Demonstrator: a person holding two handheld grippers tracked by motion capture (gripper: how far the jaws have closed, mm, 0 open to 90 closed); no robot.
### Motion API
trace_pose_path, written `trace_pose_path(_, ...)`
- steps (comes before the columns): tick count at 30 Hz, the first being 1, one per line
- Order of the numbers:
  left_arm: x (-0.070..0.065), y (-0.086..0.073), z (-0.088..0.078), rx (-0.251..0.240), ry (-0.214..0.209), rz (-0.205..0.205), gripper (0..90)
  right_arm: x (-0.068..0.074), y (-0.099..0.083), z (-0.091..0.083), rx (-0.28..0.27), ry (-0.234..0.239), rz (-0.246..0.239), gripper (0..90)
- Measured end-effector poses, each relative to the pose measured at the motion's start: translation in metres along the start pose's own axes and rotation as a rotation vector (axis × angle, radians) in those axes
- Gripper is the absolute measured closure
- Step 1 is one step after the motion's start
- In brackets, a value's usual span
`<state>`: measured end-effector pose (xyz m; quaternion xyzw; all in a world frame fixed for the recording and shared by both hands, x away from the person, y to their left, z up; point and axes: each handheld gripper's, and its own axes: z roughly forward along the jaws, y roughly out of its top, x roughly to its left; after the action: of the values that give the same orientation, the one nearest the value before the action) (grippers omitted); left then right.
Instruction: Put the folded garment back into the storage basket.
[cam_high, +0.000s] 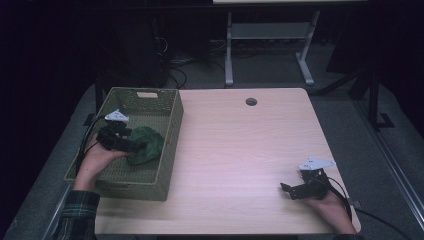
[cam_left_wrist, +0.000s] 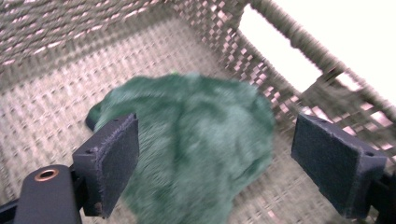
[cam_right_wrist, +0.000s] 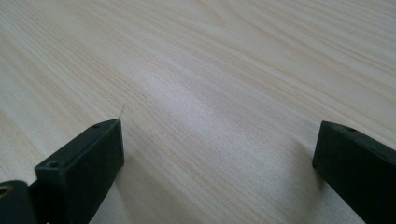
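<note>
A crumpled green cloth (cam_high: 146, 144) lies on the floor of the woven olive basket (cam_high: 170, 150) at the table's left edge. My left gripper (cam_high: 139, 146) hovers over the basket just left of the cloth, and its jaws stand wide apart. In the left gripper view the green cloth (cam_left_wrist: 196, 140) sits below and between the two pads (cam_left_wrist: 114, 161) without touching them. Low over the bare wood at the table's front right, my right gripper (cam_high: 285, 190) is open with nothing between its jaws; the right gripper view has only tabletop (cam_right_wrist: 210, 93) ahead of its pads (cam_right_wrist: 88, 163).
The basket wall has a handle cut-out (cam_left_wrist: 280, 51) at its far end. A round cable hole (cam_high: 251, 101) lies near the table's back edge. Desk legs and cables stand on the dark floor behind the table.
</note>
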<state>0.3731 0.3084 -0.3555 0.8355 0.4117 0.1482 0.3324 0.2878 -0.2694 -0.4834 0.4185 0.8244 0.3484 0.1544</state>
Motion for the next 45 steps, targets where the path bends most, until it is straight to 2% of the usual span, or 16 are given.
trace_pose_path(11, -0.038, 0.029, -0.005, -0.09, -0.053, 0.04, 13.9, 0.0, 0.0, 0.0, 0.001, 0.0, -0.001, 1.7)
trace_pose_path(19, -0.067, 0.045, 0.004, -0.108, -0.086, 0.06, 13.9, 0.0, 0.0, 0.0, 0.0, 0.0, -0.001, 1.7)
trace_pose_path(27, -0.099, 0.056, 0.024, -0.122, -0.144, 0.083, 13.9, 0.0, 0.0, 0.0, 0.001, -0.001, -0.002, 1.7)
trace_pose_path(34, -0.124, 0.061, 0.044, -0.119, -0.186, 0.12, 14.0, 0.0, 0.0, 0.0, 0.001, -0.001, -0.002, 1.7)
trace_pose_path(45, -0.162, 0.057, 0.081, -0.123, -0.23, 0.144, 14.0, 0.0, 0.0, 0.0, 0.001, 0.0, -0.001, 1.7)
